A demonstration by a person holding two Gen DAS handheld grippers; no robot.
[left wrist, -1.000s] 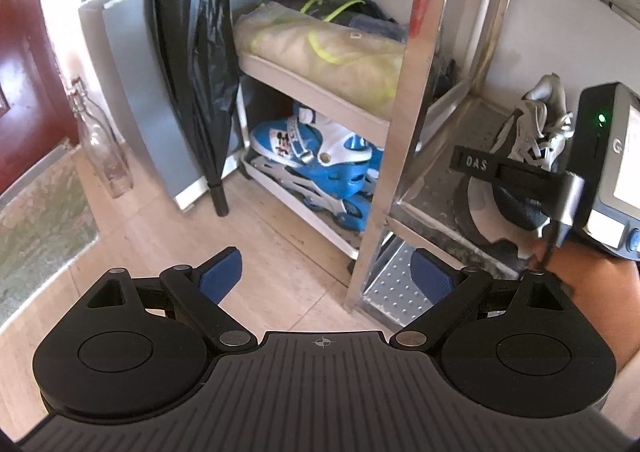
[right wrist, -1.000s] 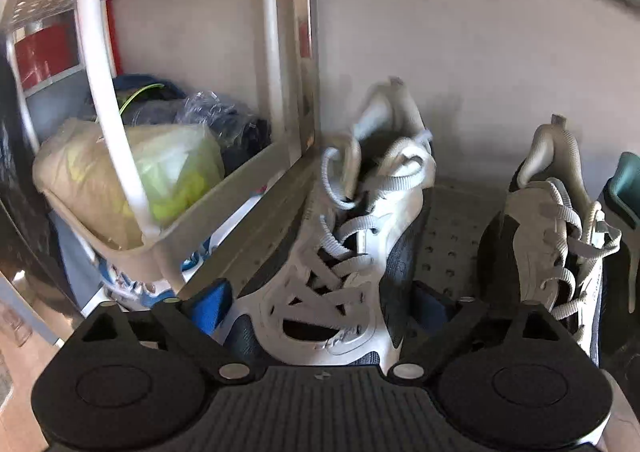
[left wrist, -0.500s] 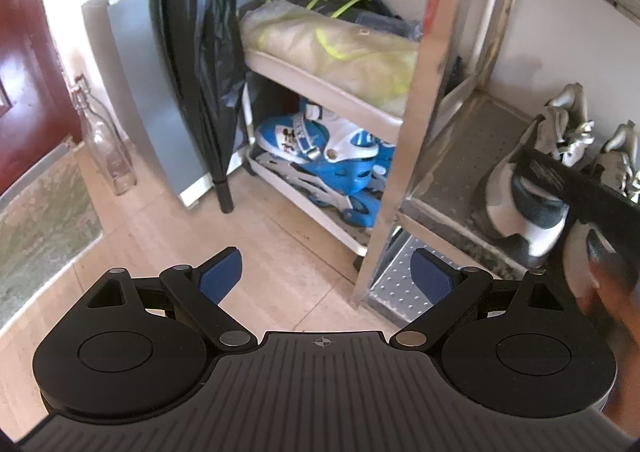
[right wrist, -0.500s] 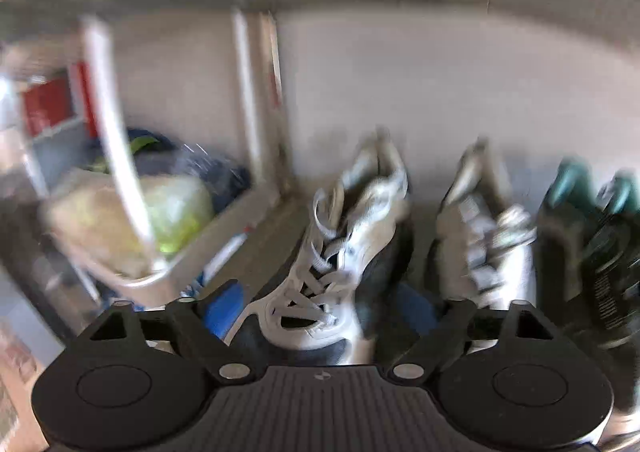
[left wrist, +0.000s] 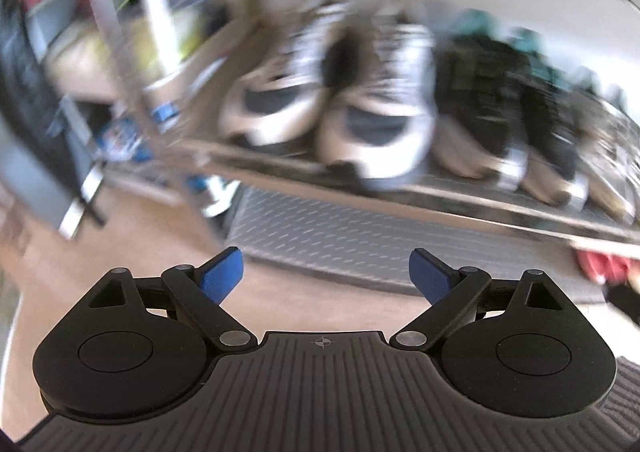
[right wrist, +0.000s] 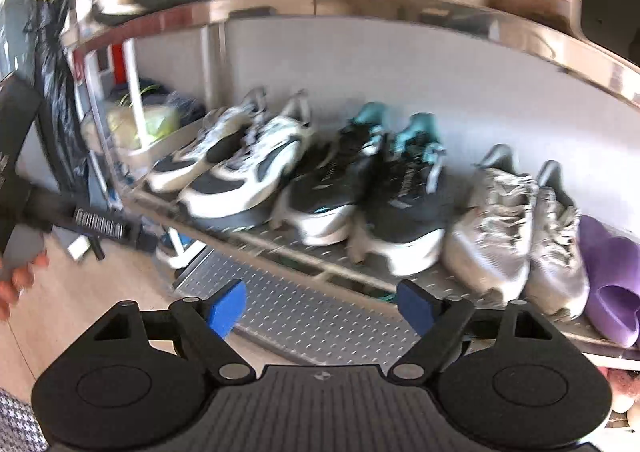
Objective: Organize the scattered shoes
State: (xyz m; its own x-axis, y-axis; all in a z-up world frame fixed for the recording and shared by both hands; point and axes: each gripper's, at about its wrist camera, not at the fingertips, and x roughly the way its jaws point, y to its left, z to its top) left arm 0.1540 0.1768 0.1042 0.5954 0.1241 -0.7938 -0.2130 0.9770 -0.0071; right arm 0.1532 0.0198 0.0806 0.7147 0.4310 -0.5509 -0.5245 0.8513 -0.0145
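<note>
Along the middle shelf (right wrist: 320, 258) of a metal rack stands a row of shoes: a white and black sneaker pair (right wrist: 236, 167), a black and teal pair (right wrist: 368, 191), a silver pair (right wrist: 520, 228) and a purple clog (right wrist: 612, 276). My right gripper (right wrist: 322, 306) hangs in front of the rack, well short of the shoes; its jaws are closing with nothing between them. My left gripper (left wrist: 326, 270) is open and empty, facing the blurred white and black pair (left wrist: 332, 107) and the dark pair (left wrist: 500, 111) from below the shelf edge.
An upper shelf (right wrist: 360, 3) carries more shoes. A perforated bottom shelf (right wrist: 304, 316) lies below. To the left are a side rack with blue skates (left wrist: 120, 131) and a black bag (right wrist: 56, 91). A hand (right wrist: 20, 276) shows at the left edge.
The right gripper has drawn back from the white sneaker it was around, so the whole shoe row now shows. The left view has swung right from the side rack to the shoe shelf.
</note>
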